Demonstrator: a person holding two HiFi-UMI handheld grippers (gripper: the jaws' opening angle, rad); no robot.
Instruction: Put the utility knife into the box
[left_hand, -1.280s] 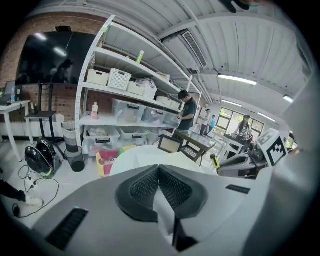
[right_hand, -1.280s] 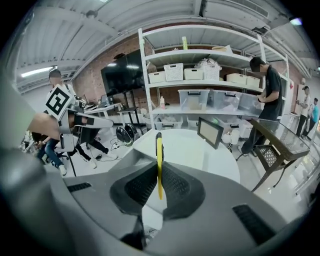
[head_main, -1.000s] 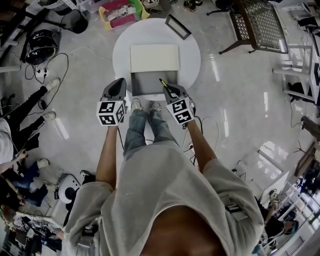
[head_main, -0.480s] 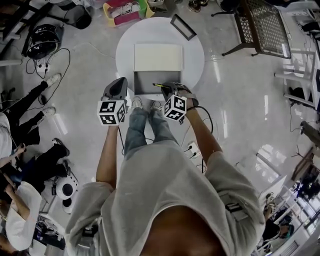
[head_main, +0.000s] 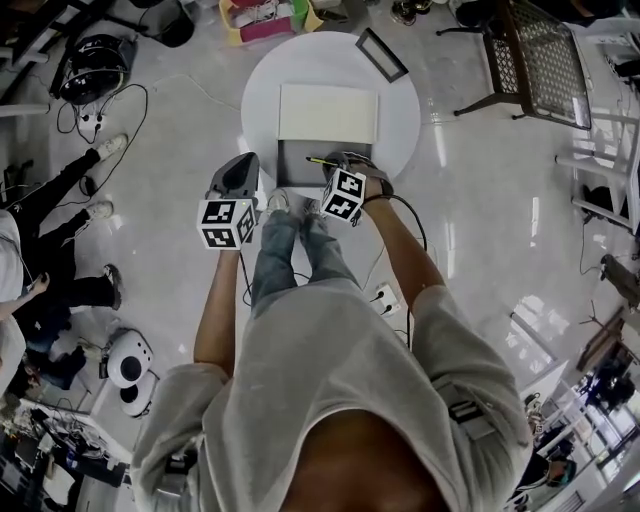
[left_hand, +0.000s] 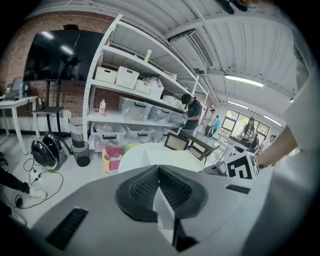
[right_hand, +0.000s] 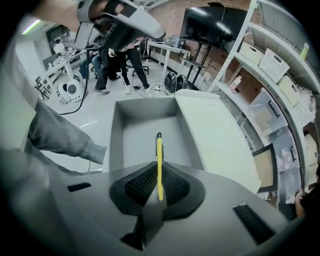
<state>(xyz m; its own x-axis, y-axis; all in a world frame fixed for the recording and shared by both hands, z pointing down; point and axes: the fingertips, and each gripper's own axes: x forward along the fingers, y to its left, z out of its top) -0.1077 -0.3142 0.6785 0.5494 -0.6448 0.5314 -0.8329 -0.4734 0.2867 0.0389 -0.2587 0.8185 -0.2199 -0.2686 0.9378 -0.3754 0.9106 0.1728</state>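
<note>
The right gripper (right_hand: 159, 176) is clamping its ribbed black pads onto a slim yellow utility knife (right_hand: 159, 162). The knife is sticking straight out from between the closed jaws, its dark tip showing over the flat grey floor of the open box (right_hand: 116, 135). In the head view the right gripper (head_main: 336, 165) is sitting just right of centre in the upper half of the frame. There the utility knife (head_main: 322, 161) is pointing leftward across the near part of the box (head_main: 298, 172). The box is a shallow rectangular tray with straight grey walls, and its pale cream lid (head_main: 328, 112) is lying flat, laid open on the far side. Both are resting on a smooth round white table (head_main: 262, 95) at top centre. The left gripper (left_hand: 159, 172) is holding nothing, its two textured pads pressing together in a tight seam. In the head view the left gripper (head_main: 245, 162) is hanging left of the box, beside the table's edge and well apart from the knife.
</note>
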